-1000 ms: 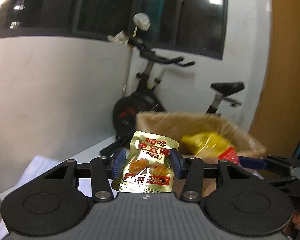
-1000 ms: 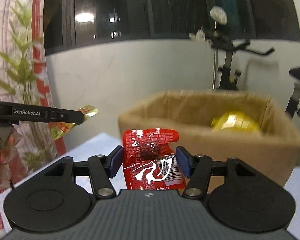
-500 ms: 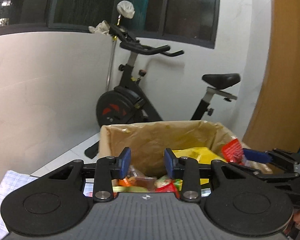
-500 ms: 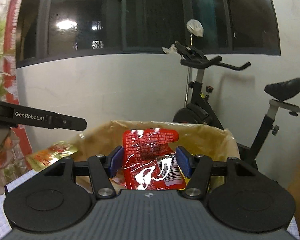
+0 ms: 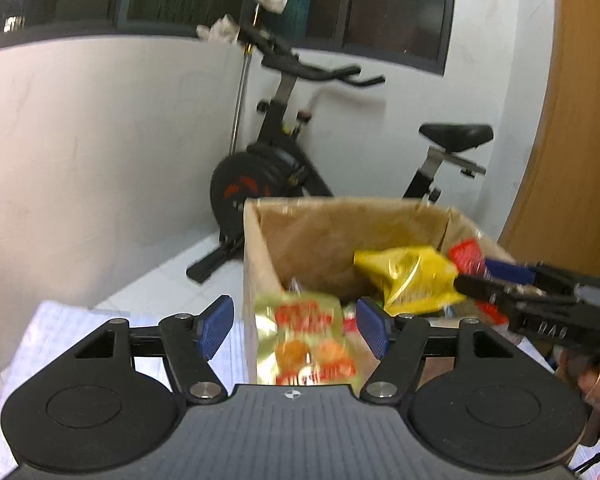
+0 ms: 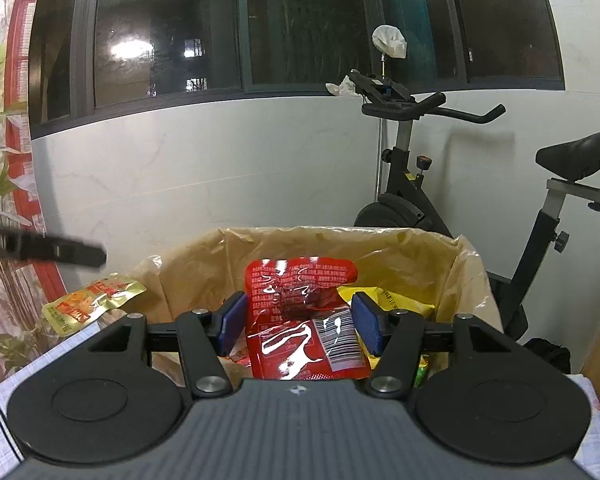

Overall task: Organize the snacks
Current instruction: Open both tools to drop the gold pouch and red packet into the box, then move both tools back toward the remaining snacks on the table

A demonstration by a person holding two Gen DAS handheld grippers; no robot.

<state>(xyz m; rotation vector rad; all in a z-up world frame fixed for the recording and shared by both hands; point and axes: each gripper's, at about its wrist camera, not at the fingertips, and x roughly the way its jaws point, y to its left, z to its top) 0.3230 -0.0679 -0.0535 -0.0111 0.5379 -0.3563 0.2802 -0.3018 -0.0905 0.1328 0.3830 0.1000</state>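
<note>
L gripper [image 5: 295, 326]: jaws spread wide, gold packet [image 5: 306, 342] loose betw. them, blurred, at box [image 5: 340, 240] edge. R gripper [image 6: 299, 325]: jaws pinch red packet [image 6: 304, 320] over box. Packets prob. light, slick, floppy film; grip mid-body, near seal.

This is a room in a home: an exercise bike [image 6: 452, 184] stands at the far white wall under dark windows [image 6: 300, 20], with a wooden door [image 5: 572, 140] at right.
</note>
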